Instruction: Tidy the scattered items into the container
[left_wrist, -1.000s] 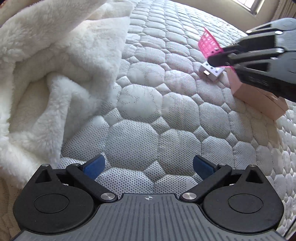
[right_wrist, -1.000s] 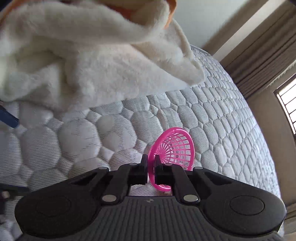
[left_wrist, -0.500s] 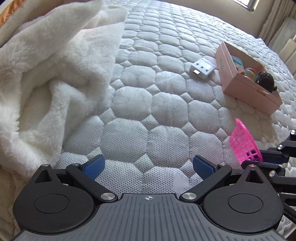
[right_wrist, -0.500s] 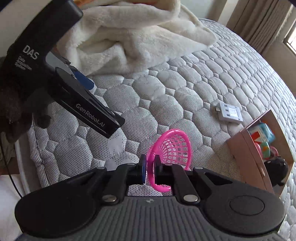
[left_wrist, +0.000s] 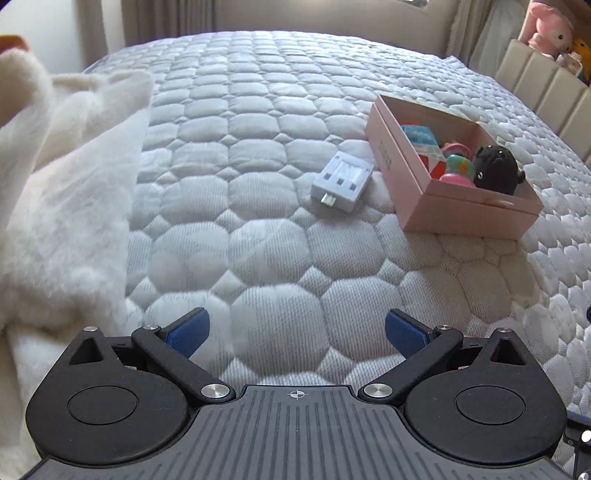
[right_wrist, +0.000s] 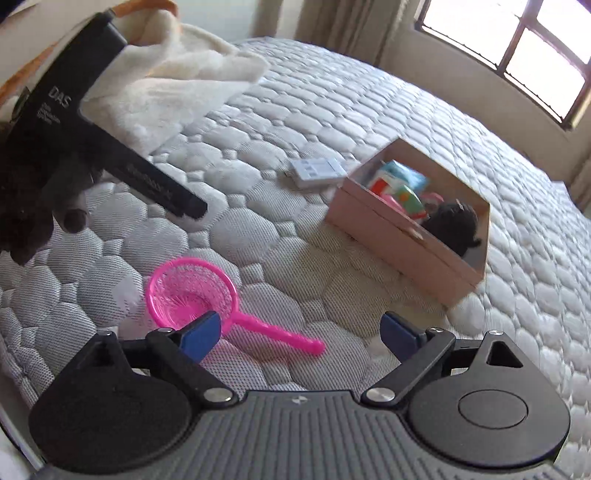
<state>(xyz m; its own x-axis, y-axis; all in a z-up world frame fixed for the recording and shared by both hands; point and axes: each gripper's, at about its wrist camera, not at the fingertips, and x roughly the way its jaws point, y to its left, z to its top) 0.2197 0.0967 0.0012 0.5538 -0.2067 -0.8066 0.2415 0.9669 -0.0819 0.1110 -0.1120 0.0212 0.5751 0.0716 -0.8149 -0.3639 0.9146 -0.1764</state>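
Observation:
A pink cardboard box (left_wrist: 436, 192) sits on the quilted mattress, holding a black plush toy (left_wrist: 495, 170) and several small colourful items; it also shows in the right wrist view (right_wrist: 399, 236). A white charger block (left_wrist: 341, 181) lies just left of the box, also in the right wrist view (right_wrist: 317, 170). A pink toy strainer (right_wrist: 195, 295) lies flat on the mattress just ahead of my right gripper (right_wrist: 299, 332), which is open and empty. My left gripper (left_wrist: 295, 328) is open and empty, well short of the charger.
A fluffy white blanket (left_wrist: 62, 192) is heaped on the left side of the mattress. The left gripper's black body (right_wrist: 110, 147) shows at the left in the right wrist view. A headboard with plush toys (left_wrist: 546, 55) is at far right.
My right gripper has opened and let go of the pink strainer, which now lies on the mattress. Both views have swung toward the box.

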